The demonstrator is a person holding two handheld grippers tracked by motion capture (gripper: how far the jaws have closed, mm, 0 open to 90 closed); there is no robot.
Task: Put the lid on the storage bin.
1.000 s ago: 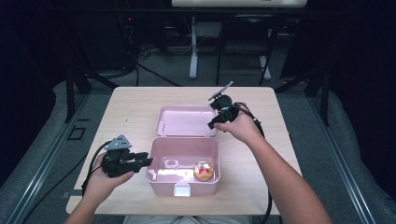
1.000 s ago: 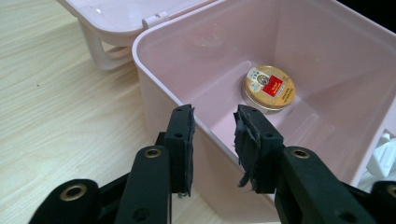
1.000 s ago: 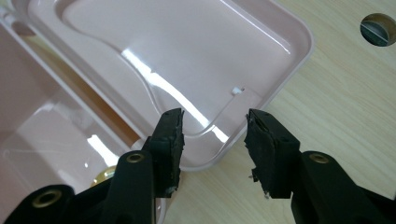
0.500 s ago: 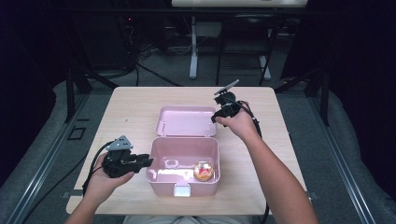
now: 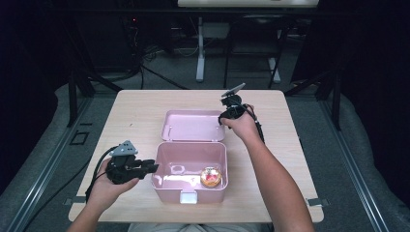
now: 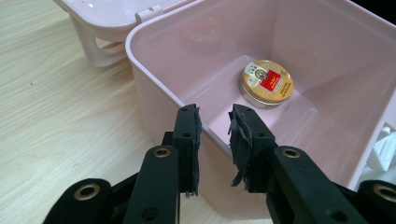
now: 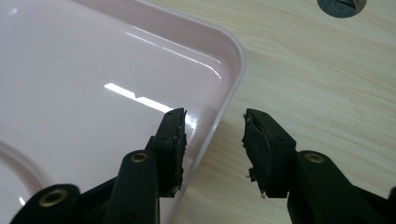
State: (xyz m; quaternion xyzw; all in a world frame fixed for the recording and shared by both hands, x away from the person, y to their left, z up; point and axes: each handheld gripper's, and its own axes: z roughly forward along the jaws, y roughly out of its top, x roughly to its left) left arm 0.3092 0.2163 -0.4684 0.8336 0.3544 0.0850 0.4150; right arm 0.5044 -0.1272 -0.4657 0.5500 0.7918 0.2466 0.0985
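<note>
Since a second ago, your right gripper has come down from above the far right corner of the lid to sit right at that corner, at about 1 o'clock from the box. Your left gripper has kept its place at the box's left wall, 9 o'clock side, and its jaws have just been closing a little.

Left gripper view: jaws stand narrowly apart, straddling the near rim of the box; the rim runs through the gap, and I cannot tell whether the pads press on it. Inside, a round gold tin with a red label lies flat on the floor of the box, toward its far side in this view; in the high view it sits at the 4 o'clock corner of the box.

Right gripper view: jaws partly open, one on each side of the lid's rounded corner edge, the left pad over the pink inner face, the right pad over bare tabletop. Neither pad touches the lid.

Lid lies open and flat on the tabletop at 12 o'clock of the box, joined to it at the hinge.
</note>
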